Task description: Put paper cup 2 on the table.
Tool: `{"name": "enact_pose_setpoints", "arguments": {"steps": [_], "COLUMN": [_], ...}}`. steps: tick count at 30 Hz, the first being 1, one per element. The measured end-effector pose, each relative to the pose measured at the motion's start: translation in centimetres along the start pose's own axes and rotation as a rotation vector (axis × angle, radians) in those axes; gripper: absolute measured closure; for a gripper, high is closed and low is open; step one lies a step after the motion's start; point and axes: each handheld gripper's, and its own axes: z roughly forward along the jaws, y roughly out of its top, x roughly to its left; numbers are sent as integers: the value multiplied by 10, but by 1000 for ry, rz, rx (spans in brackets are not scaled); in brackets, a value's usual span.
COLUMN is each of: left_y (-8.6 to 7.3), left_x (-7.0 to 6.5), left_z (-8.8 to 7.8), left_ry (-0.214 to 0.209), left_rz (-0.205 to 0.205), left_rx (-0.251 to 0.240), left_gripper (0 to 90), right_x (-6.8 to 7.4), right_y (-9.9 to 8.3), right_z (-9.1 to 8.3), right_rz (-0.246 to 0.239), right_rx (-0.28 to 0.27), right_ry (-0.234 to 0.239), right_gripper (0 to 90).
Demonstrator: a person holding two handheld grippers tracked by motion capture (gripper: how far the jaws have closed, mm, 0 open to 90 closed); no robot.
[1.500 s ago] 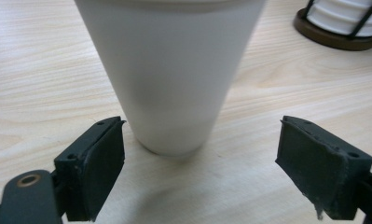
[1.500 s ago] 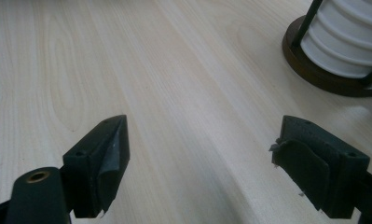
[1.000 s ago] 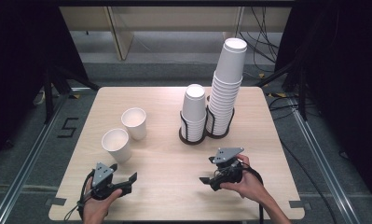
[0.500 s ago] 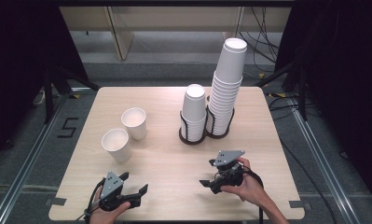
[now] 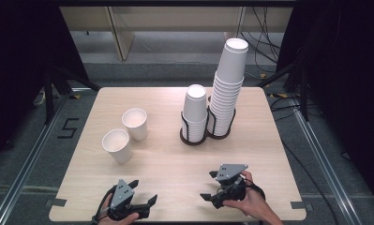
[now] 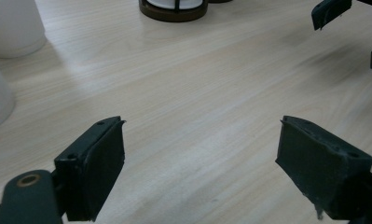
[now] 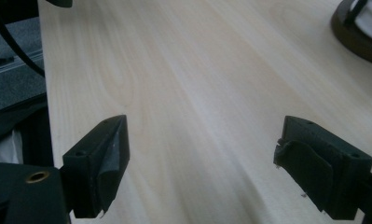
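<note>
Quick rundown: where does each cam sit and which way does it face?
High view: above the near edge, looking forward and down on the table; both hands with left claw and right claw at bottom.
Left gripper view: on the left claw, low, facing paper cups and cup holder; own open jaws, right claw beyond.
Right gripper view: on the right claw, low across the wood; own open jaws.
Shared: all catch the cup holder.

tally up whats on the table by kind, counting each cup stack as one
loose white paper cups: 2
stacks of white paper cups: 2, short and tall
dark wire cup holders: 2
handheld grippers: 2, left gripper and right gripper
total: 8
</note>
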Motion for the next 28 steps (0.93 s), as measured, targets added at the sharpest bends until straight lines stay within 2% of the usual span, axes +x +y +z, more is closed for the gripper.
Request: {"name": "enact_pose_setpoints", "arguments": {"steps": [6, 8, 11, 12, 17, 18, 22, 23, 25, 28], "left_y": [-2, -2, -1, -2, -2, -2, -1, 0, 0, 1], "left_x": [-8, -10, -8, -7, -8, -7, -8, -8, -7, -7], "left_z": [1, 1, 1, 0, 1, 2, 2, 1, 1, 1], "left_ry": [-42, -41, -41, -36, -33, -41, -41, -29, -36, -40], "left_rz": [-15, -23, -20, -19, -29, -21, -33, -29, -29, -18], "left_rx": [-2, 9, -8, -3, 1, 0, -10, 8, -6, 0], "left_gripper": [146, 146, 146, 146, 146, 146, 146, 146, 146, 146], "right_x": [11, 14, 16, 15, 16, 16, 15, 14, 14, 12], "right_y": [-3, -5, -7, -8, -8, -8, -8, -8, -9, -9], "right_z": [2, 2, 4, 5, 5, 5, 5, 5, 5, 5], "right_rz": [-13, -14, -7, -23, -5, -10, -12, -8, 18, 21], "right_rx": [4, 4, 19, 19, 20, 18, 16, 18, 15, 11], "right_ry": [19, 26, 35, 28, 33, 35, 32, 36, 31, 25], "right_gripper": [174, 172, 172, 172, 170, 169, 168, 167, 165, 164]}}
